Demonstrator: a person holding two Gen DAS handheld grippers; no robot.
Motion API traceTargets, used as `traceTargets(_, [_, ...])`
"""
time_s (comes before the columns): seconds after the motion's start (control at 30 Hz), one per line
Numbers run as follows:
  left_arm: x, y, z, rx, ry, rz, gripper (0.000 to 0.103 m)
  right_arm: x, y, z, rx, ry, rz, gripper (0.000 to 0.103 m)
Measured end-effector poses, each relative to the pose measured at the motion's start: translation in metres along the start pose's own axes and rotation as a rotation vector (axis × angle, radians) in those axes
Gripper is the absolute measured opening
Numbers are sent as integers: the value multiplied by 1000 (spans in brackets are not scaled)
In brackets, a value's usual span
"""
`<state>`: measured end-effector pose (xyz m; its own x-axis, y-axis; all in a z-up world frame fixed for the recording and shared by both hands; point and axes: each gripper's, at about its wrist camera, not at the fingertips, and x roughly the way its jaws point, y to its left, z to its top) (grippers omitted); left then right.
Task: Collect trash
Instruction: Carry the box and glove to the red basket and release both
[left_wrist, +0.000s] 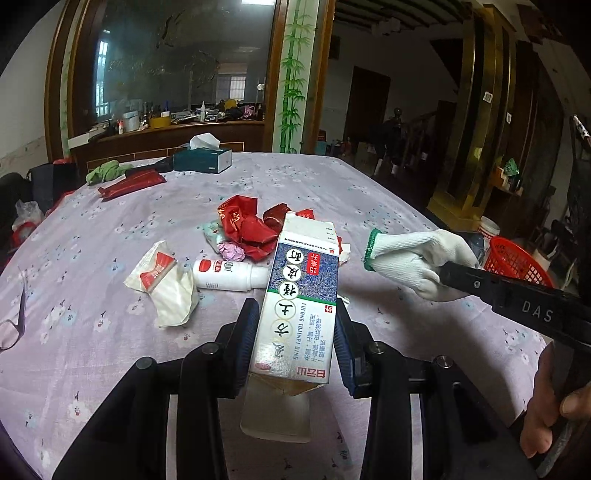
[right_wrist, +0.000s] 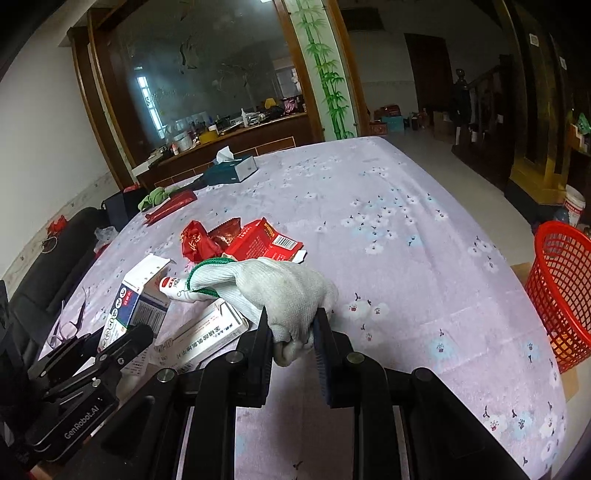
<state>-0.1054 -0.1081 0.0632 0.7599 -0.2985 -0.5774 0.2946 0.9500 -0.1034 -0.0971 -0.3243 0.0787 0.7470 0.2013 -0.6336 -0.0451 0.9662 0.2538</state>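
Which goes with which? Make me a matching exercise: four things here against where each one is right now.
1. medicine box
2. white glove
3. red basket
4. tissue box

A. on the floor beside the table
B. at the table's far end
C. clamped in the left gripper
D. clamped in the right gripper

Pairs: 1-C, 2-D, 3-A, 4-B

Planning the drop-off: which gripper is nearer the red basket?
Right. The right gripper, shut on the white glove, sits toward the basket-side table edge; the left gripper, clamping the medicine box, is farther from the red basket.
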Motion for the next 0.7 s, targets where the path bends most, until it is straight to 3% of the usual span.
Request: traceTargets(0.7, [5,-7,0,9,18,23,38,-2,-3,-2,0,7,8,22])
